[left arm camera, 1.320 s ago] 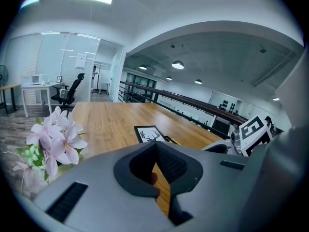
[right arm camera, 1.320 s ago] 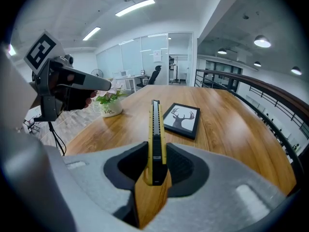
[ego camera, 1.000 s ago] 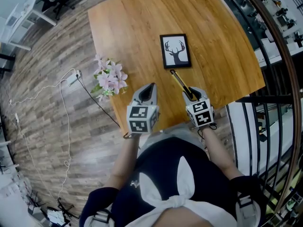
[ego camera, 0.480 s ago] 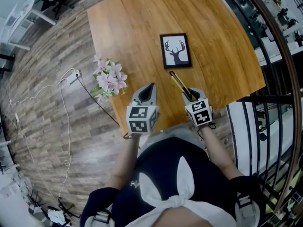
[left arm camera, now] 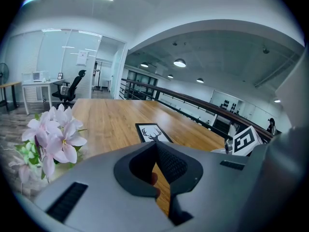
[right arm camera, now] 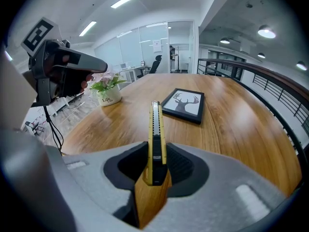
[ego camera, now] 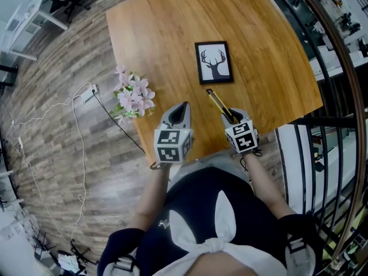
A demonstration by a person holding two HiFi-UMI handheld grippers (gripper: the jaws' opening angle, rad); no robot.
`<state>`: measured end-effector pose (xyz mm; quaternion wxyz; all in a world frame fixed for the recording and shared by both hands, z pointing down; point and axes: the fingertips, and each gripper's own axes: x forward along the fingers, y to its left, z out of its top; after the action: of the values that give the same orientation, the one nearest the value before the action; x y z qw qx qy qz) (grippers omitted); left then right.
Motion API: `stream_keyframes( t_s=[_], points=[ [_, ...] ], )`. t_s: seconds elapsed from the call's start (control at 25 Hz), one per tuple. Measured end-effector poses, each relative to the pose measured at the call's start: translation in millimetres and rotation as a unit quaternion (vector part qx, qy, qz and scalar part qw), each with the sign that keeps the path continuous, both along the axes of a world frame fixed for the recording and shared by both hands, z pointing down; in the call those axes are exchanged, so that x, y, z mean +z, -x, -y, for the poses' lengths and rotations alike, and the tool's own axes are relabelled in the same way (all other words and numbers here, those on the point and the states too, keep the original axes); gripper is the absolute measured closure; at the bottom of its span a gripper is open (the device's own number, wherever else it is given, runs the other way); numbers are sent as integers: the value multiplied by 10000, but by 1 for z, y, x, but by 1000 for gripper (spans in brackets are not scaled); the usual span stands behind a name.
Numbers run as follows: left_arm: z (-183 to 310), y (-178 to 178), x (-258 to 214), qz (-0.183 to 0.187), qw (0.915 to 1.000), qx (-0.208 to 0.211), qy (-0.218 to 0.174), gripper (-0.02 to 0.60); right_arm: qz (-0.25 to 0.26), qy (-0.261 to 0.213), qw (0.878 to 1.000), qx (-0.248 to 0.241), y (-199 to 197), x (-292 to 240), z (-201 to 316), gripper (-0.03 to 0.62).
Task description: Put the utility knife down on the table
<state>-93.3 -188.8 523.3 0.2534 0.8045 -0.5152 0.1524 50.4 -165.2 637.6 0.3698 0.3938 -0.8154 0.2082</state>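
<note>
Your right gripper (right arm camera: 155, 172) is clamped on the utility knife (right arm camera: 155, 129), which points forward over the table (ego camera: 167, 33) near its front edge. Nothing has visibly moved in the last second. Left gripper (left arm camera: 157, 151) is closed and empty. The knife isn't down yet: lower it short of the deer picture (ego camera: 214, 61), then release.

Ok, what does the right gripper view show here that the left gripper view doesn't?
Only the right gripper view: the utility knife clamped in the right tool, plus a white pot. Only the left gripper view: the left tool's jaws seen head-on, shut and empty. Both: the wooden table, the deer picture and the pink flowers.
</note>
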Motion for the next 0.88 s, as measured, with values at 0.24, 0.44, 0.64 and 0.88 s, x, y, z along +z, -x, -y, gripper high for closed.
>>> stream_keyframes(
  t_s=[0.24, 0.44, 0.64, 0.88],
  points=[
    [0, 1, 2, -10, 10000, -10, 45, 574, -48, 42, 10000, -17, -1, 5, -1, 477],
    [3, 1, 0, -15, 10000, 7, 40, 574, -85, 86, 9999, 0, -1, 12, 1, 477],
    [1, 3, 5, 12, 10000, 4, 82, 572, -137, 129, 9998, -26, -2, 17, -1, 477],
    [2, 4, 4, -37, 10000, -10, 90, 574, -200, 186, 9996, -44, -2, 26, -1, 477]
  ],
)
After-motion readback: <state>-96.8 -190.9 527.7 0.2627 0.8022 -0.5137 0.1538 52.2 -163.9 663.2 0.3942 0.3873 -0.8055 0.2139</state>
